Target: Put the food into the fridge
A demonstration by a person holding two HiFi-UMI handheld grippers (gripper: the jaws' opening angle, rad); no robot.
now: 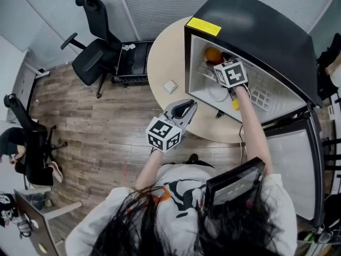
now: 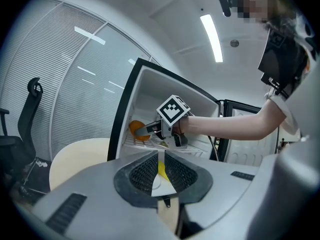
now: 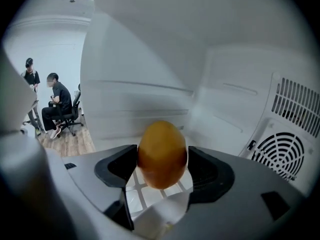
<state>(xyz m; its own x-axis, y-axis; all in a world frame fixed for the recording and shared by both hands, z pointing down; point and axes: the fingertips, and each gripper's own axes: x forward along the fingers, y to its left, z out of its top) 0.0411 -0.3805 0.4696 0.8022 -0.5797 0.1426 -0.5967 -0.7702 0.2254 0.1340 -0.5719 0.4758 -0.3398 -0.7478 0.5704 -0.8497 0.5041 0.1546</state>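
Orange fruit [image 3: 162, 151] pinched on both sides between the pads of the right gripper [image 3: 162, 173], inside the open fridge [image 1: 256, 25], just above its white wire shelf [image 3: 137, 191]. Vent grille [image 3: 287, 154] at 3 o'clock of the fruit. In the head view, left gripper [image 1: 182, 110] at 7 o'clock of the fridge opening, over the round table [image 1: 162, 57], fingertips pressed together on nothing.
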